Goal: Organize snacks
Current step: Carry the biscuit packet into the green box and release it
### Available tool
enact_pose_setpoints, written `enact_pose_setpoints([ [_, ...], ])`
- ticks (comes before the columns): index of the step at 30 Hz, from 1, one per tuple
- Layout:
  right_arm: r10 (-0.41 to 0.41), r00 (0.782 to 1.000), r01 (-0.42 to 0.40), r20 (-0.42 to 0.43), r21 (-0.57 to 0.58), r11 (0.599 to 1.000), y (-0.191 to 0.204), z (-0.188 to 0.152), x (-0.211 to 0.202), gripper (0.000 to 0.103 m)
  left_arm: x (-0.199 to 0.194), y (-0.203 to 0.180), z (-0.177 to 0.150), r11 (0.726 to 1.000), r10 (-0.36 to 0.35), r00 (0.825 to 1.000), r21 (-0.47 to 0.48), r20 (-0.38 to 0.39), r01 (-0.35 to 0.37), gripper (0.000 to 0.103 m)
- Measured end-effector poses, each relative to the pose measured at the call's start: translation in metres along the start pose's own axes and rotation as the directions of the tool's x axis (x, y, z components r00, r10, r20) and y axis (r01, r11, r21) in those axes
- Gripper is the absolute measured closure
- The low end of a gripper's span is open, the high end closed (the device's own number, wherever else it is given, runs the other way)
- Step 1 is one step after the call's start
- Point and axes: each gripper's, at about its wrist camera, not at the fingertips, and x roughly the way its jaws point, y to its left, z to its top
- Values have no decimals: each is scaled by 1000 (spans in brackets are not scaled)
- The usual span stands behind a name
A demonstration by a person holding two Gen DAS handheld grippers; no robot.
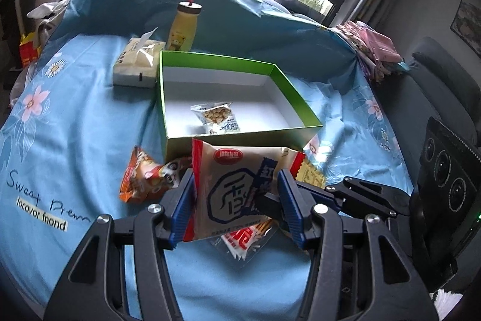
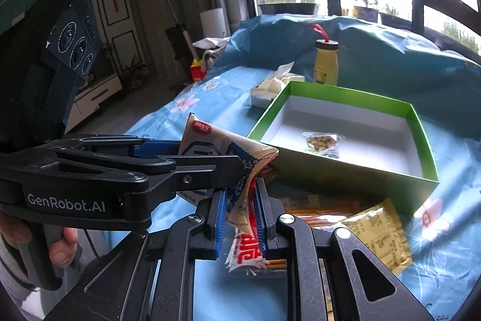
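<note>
A beige snack packet (image 1: 231, 194) with red ends and a blue emblem hangs above the blue bedsheet. My left gripper (image 1: 236, 172) is shut across its width, a blue pad on each side. My right gripper (image 2: 240, 188) is shut on the same packet (image 2: 240, 200) at its crumpled edge, and its fingers reach in from the right in the left wrist view. Just beyond stands an open green box (image 1: 294, 89) with a white inside, where one small peanut packet (image 1: 218, 118) lies. A person's hand (image 2: 63, 245) holds the left gripper's handle.
On the sheet under the grippers lies a clear packet of sticks with red print (image 2: 246, 254), a yellow packet (image 2: 378, 233) to its right and an orange packet (image 1: 144, 179) to the left. Behind the box stand a yellow bottle (image 1: 183, 26) and a tissue pack (image 1: 138, 65).
</note>
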Motion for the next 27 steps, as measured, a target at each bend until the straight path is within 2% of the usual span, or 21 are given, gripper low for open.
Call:
enact_pose_setpoints([
  [10, -34, 999, 33, 20, 23, 999, -23, 9, -5, 84, 17, -16, 20, 999, -12, 1000, 46, -1, 12, 50],
  [27, -68, 997, 66, 38, 55, 996, -57, 25, 5, 84, 49, -22, 53, 997, -19, 1000, 71, -8, 19, 50],
])
